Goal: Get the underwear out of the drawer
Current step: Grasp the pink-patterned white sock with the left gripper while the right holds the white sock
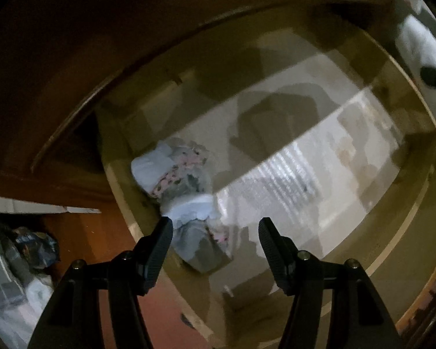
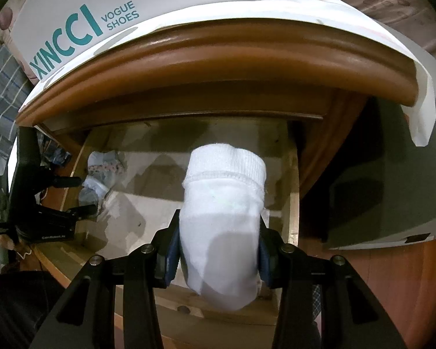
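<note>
The wooden drawer [image 2: 293, 203] stands pulled out under the cabinet top. A white rolled piece of underwear [image 2: 222, 218] hangs over the drawer, and my right gripper [image 2: 219, 241] is shut on its lower part. In the drawer's left corner lies a small pile of underwear [image 1: 183, 180], pale blue and white with a pink dotted piece. My left gripper [image 1: 215, 226] points down just over that pile, open, with its left fingertip [image 1: 164, 229] near the fabric and not pressing it. In the right wrist view, the left gripper [image 2: 82, 196] stands beside the same pile [image 2: 101, 171].
A white shoe box [image 2: 101, 14] with teal lettering sits on the cabinet top [image 2: 218, 55], over a white sheet that hangs off the right corner. Plaid fabric [image 2: 0, 101] is at the left. A pale box [image 2: 392, 203] stands at the right. Bundled clothes [image 1: 14, 261] lie outside the drawer.
</note>
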### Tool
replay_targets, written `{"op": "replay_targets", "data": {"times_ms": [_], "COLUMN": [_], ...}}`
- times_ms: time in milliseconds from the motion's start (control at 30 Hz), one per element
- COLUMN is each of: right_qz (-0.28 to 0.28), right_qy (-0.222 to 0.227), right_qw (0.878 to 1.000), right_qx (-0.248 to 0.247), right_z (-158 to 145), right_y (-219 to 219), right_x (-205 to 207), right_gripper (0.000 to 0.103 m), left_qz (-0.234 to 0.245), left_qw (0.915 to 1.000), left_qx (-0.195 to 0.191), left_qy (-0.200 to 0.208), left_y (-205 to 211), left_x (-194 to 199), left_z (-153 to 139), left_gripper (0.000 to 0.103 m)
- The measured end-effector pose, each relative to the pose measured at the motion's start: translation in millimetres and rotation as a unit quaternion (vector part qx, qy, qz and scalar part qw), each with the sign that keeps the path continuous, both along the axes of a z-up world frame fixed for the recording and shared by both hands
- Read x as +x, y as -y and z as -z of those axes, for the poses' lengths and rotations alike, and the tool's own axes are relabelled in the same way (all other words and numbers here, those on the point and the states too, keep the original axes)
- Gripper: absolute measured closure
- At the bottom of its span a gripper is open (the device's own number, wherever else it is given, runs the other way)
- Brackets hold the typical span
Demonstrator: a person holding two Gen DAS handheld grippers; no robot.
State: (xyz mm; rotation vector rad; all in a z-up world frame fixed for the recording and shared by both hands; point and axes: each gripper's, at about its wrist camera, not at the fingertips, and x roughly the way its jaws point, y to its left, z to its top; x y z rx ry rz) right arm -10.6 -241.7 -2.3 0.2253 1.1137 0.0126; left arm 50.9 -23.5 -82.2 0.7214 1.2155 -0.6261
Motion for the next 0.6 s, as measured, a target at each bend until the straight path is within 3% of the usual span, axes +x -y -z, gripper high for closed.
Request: {"op": "replay_targets", "data": {"times_ms": [400, 600], "right_qz": [0.0, 0.001], "right_qy": [-0.001, -0.004], "right_qw": [1.0, 1.0], "right_qx": [-0.005, -0.007], "right_z": [0, 3], "right_y": [0, 4], "right_x": [2, 3], "right_gripper": [0.062, 0.062], "left_qz": [0.069, 0.093], "left_qw": [0.9957, 0.9928], "left_qx": [0.062, 0.071], "left_qy": [-0.006, -0.027], "left_y": [8, 11], "left_x": [13, 30], "left_z": [26, 37], "left_gripper": [0.04, 0.046]}}
